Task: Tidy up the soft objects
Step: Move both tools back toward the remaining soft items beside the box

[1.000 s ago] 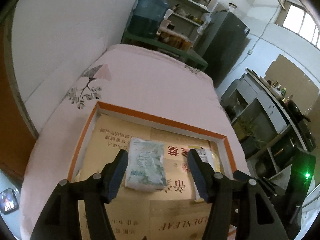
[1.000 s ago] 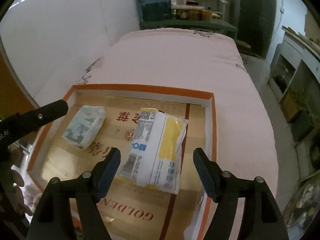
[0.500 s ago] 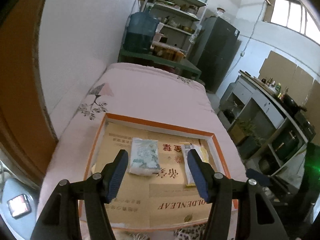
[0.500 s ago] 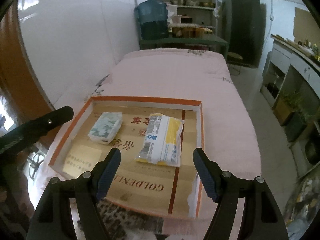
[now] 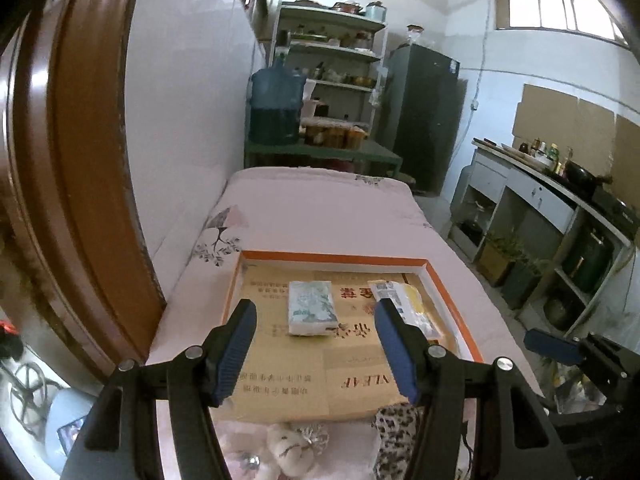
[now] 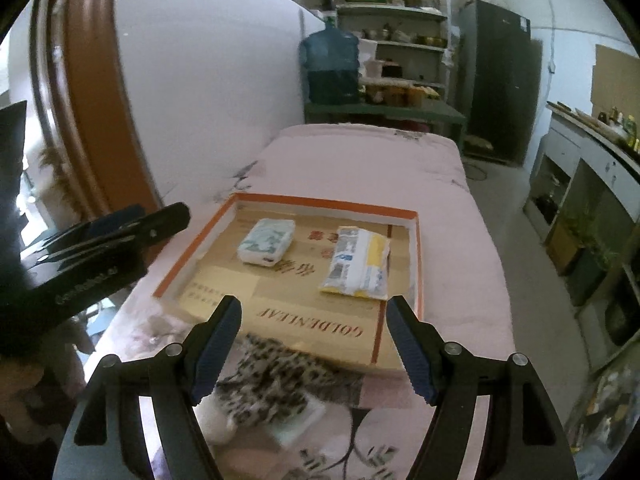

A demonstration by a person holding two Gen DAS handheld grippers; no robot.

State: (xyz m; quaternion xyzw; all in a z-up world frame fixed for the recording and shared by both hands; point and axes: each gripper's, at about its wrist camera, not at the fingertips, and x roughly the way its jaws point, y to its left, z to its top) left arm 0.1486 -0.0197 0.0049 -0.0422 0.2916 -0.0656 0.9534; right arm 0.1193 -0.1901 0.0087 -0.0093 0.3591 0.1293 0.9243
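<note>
A shallow cardboard box lid with an orange rim (image 5: 332, 258) (image 6: 418, 264) lies on the pink bed. In it lie a pale green tissue pack (image 5: 311, 307) (image 6: 267, 241) on the left and a white and yellow packet (image 5: 404, 305) (image 6: 360, 263) on the right. A leopard-print soft item (image 6: 276, 384) (image 5: 394, 432) and a white fluffy item (image 5: 286, 446) lie on the bed in front of the box. My left gripper (image 5: 316, 350) is open and empty, held above the box's near edge. My right gripper (image 6: 314, 346) is open and empty above the leopard-print item.
A white wall and a brown door frame (image 5: 80, 160) run along the left. A green shelf with a water jug (image 5: 276, 108) stands beyond the bed's far end. A counter with cabinets (image 5: 540, 216) lines the right side across a floor gap.
Both grippers have pulled back and up from the box, so the two packs look smaller and farther. The soft items in front of the box have come into view.
</note>
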